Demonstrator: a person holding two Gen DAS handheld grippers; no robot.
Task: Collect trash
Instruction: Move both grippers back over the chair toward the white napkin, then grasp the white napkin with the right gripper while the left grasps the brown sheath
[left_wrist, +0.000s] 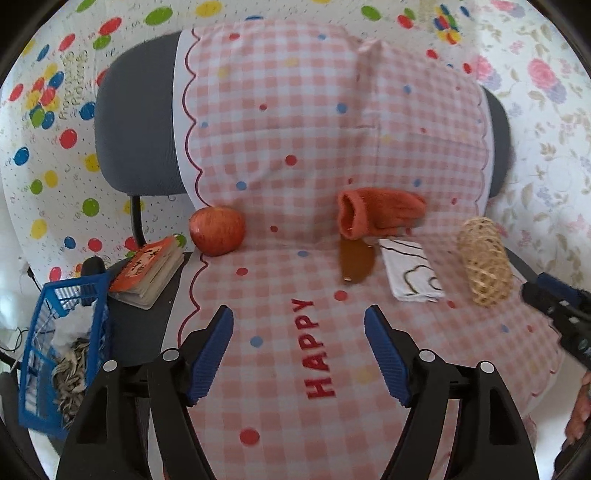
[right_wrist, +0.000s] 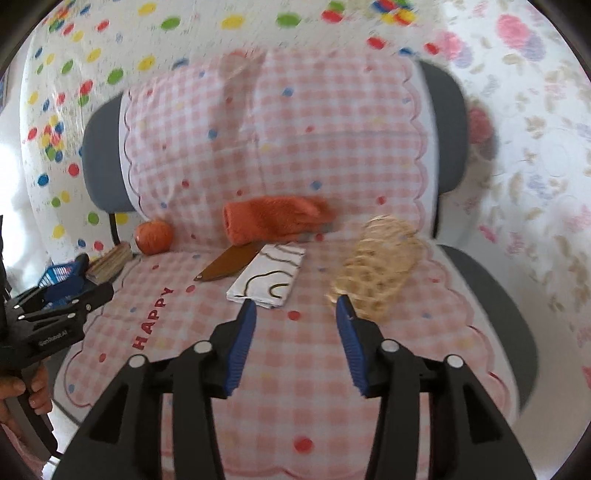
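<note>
On the chair's pink checked cover (left_wrist: 295, 129) lie an orange sock (left_wrist: 376, 214), a flat brown scrap (left_wrist: 356, 260) and a folded white napkin with dark lines (left_wrist: 412, 273). My left gripper (left_wrist: 298, 312) hovers open over the seat near the word HAPPY, short of the brown scrap, with nothing between its fingers. My right gripper (right_wrist: 295, 302) is open too, just in front of the napkin (right_wrist: 269, 277), with a woven straw ball (right_wrist: 380, 266) beside its right finger. At the seat's left edge stands a blue basket (left_wrist: 55, 350) with seed shells and tissue in it.
A red apple (left_wrist: 217, 230) and a small thick book (left_wrist: 147, 271) sit at the seat's left side. The grey backrest (left_wrist: 136, 129) rises behind. Dotted and flowered sheets hang around the chair. A hand (right_wrist: 22, 391) holds the left gripper's handle.
</note>
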